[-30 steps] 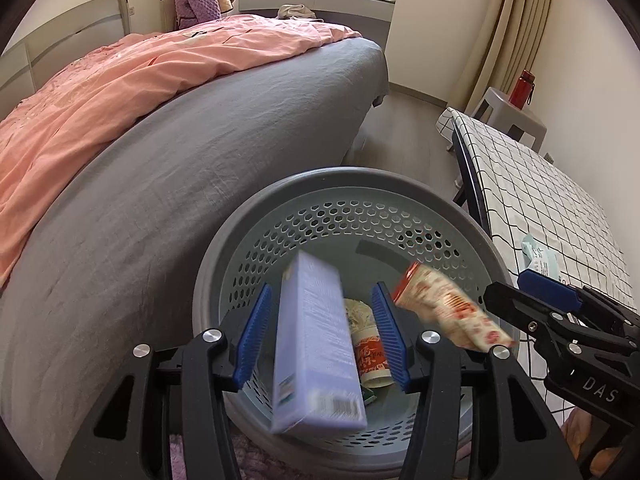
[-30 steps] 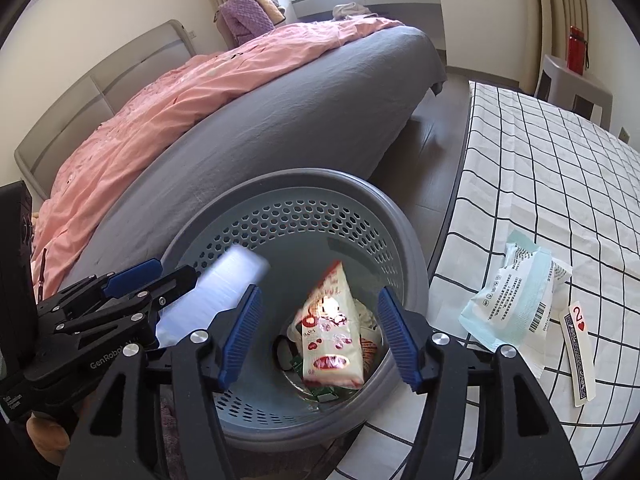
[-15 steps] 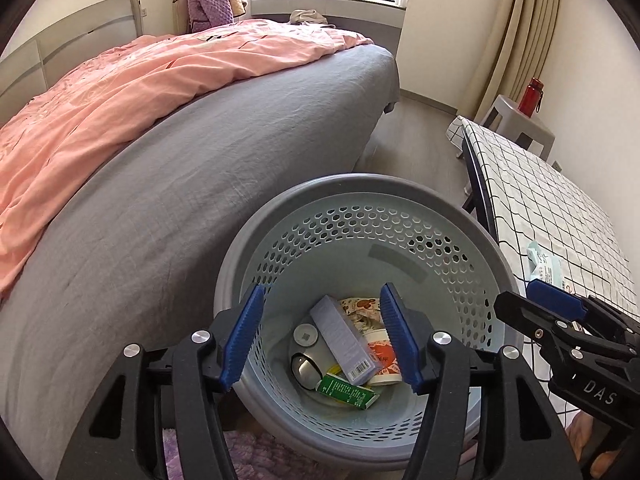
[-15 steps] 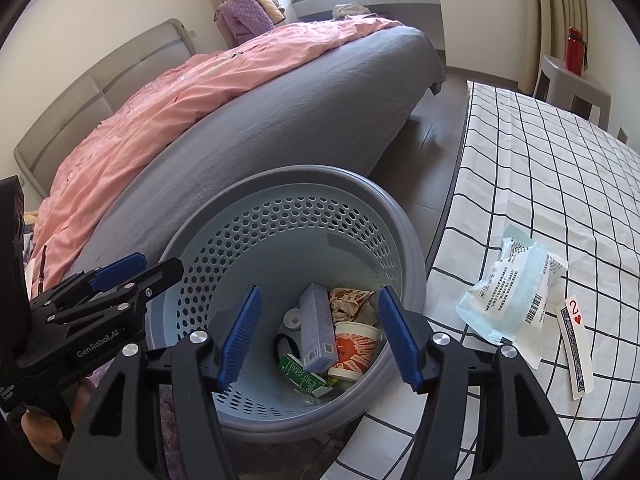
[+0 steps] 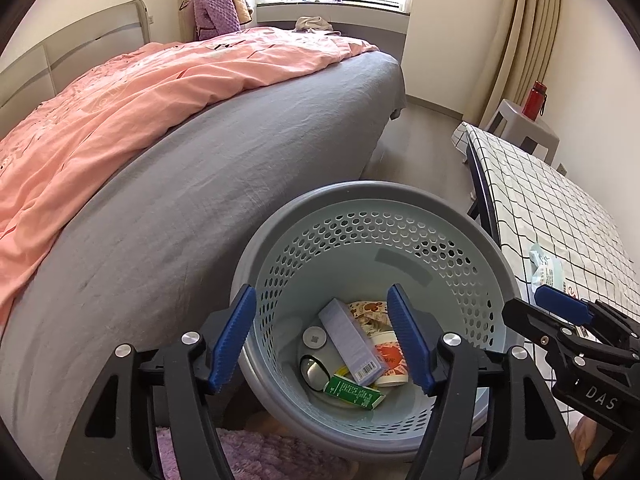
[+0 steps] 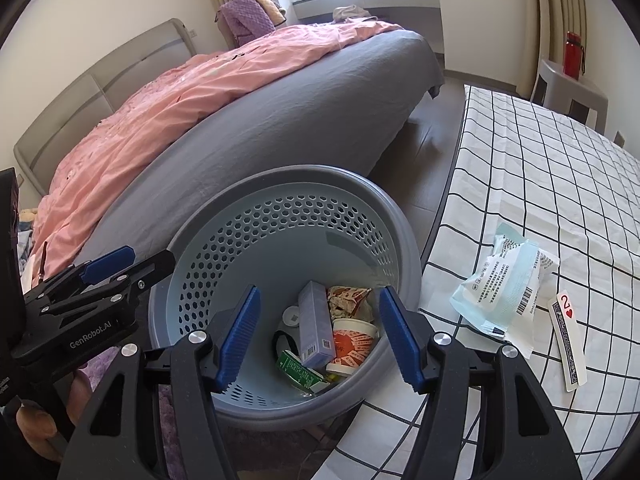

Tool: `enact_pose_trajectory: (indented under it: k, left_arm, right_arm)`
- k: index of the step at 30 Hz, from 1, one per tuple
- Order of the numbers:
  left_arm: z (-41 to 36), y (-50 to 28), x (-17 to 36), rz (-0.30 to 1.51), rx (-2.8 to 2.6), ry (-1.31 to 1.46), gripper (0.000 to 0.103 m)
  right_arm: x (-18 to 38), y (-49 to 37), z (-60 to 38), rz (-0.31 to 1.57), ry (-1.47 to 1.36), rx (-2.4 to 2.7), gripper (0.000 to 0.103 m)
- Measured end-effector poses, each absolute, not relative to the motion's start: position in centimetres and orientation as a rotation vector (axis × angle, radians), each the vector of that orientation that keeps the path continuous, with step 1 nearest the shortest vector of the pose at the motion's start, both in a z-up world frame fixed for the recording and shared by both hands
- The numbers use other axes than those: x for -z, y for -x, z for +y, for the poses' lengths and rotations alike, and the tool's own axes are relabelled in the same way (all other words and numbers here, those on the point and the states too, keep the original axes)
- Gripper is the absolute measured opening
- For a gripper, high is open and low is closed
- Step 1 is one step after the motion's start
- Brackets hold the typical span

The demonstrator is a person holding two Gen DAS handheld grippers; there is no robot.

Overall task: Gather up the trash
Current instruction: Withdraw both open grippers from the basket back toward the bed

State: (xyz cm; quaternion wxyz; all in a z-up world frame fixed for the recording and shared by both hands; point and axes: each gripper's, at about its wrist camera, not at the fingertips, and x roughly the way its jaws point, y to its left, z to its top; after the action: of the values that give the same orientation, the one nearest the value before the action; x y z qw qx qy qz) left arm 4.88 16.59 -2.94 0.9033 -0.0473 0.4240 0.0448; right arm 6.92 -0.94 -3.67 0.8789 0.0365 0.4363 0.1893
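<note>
A grey perforated trash basket (image 5: 472, 264) (image 6: 256, 236) stands on the floor between the bed and a checked table. At its bottom lie a lilac box (image 5: 350, 340) (image 6: 316, 326), a red-and-white cup (image 5: 390, 356) (image 6: 352, 342), a green carton (image 5: 352, 392) (image 6: 298, 370) and a crumpled snack wrapper (image 6: 346, 296). My left gripper (image 5: 326, 342) hovers above the basket, its jaws opening with nothing between them. My right gripper (image 6: 318, 338) hangs over the basket too, open and empty. A pale blue packet (image 6: 504, 284) (image 5: 548, 272) and a playing card (image 6: 568, 340) lie on the table.
A bed with a grey sheet (image 5: 200, 184) and pink duvet (image 5: 120, 92) fills the left. The checked tablecloth (image 6: 560, 168) covers the table on the right. A red bottle (image 5: 534, 98) stands on a grey stool behind. A purple rug (image 5: 260, 456) lies below the basket.
The lilac box left my left gripper and dropped into the basket, and the snack wrapper fell in from the right gripper. My left jaws have spread wider. The right gripper kept still.
</note>
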Motion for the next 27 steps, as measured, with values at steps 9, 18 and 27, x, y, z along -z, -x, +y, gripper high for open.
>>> enact_pose_trajectory:
  k: [9, 18, 27]
  left_arm:
    - [16.2, -4.0, 2.1, 0.855, -0.105, 0.082, 0.071]
    - [15.0, -3.0, 1.7, 0.845, -0.084, 0.077, 0.074]
    - [13.1, -2.2, 1.4, 0.843, -0.052, 0.059, 0.075]
  right_arm:
    - [3.3, -6.0, -1.7, 0.896, -0.077, -0.384, 0.067]
    - [2.9, -4.4, -3.3, 0.882, -0.07, -0.35, 0.072]
    - [2.8, -2.9, -6.2, 0.876, -0.084, -0.297, 0.073]
